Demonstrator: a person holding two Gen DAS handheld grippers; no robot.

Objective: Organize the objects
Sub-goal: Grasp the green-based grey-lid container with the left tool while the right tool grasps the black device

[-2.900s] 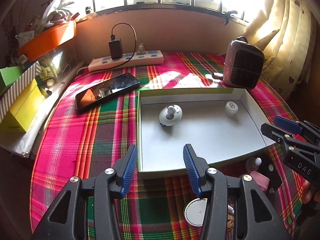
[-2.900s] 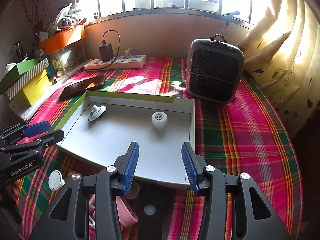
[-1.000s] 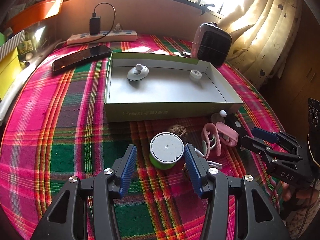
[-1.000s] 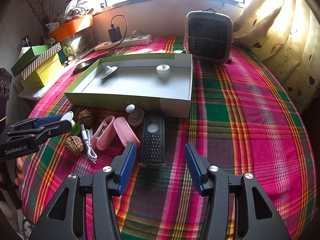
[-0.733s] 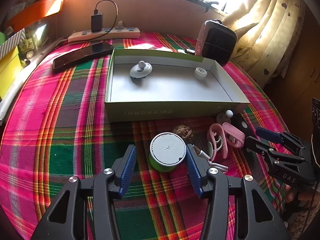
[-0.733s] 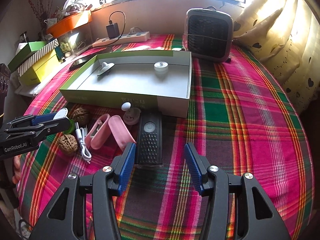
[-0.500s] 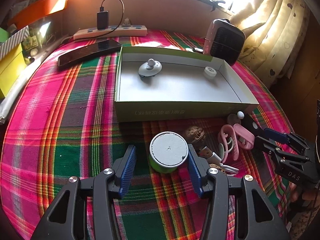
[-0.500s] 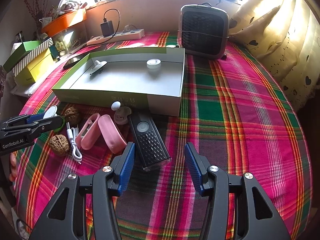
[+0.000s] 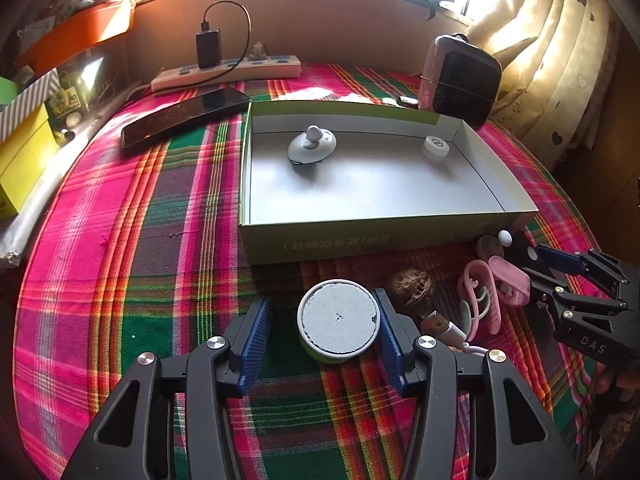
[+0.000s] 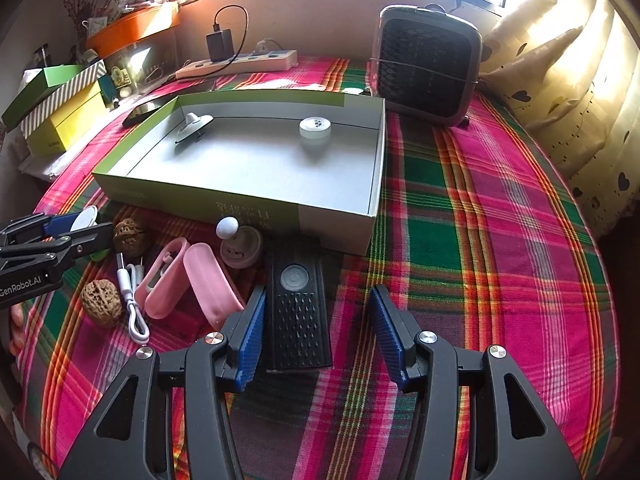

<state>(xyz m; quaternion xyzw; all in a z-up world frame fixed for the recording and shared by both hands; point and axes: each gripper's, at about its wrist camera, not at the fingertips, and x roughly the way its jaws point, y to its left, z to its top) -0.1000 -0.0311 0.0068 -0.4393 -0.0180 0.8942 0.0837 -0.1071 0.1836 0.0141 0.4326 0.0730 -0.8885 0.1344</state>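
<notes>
My left gripper [image 9: 320,330] is open around a round green tub with a grey lid [image 9: 338,318]; the tub touches the right pad, with a gap on the left. My right gripper [image 10: 318,330] is open over a black ribbed remote [image 10: 298,304], which lies beside its left finger. A shallow green box [image 9: 360,240] holds a grey disc with a knob [image 9: 312,146] and a small white cap [image 9: 436,147]. In front of the box lie walnuts [image 10: 102,300], a pink case [image 10: 192,280], a white cable [image 10: 130,298] and a pink knobbed piece [image 10: 240,246].
A plaid cloth covers the round table. A dark phone [image 9: 184,118] and a power strip [image 9: 228,72] lie behind the box. A small heater [image 10: 426,66] stands at the back right. Yellow and green boxes [image 10: 60,108] are stacked at the left edge.
Both grippers have pulled back from over the box to the loose items in front. My left gripper has closed in around the green tub; my right has come down at the black remote.
</notes>
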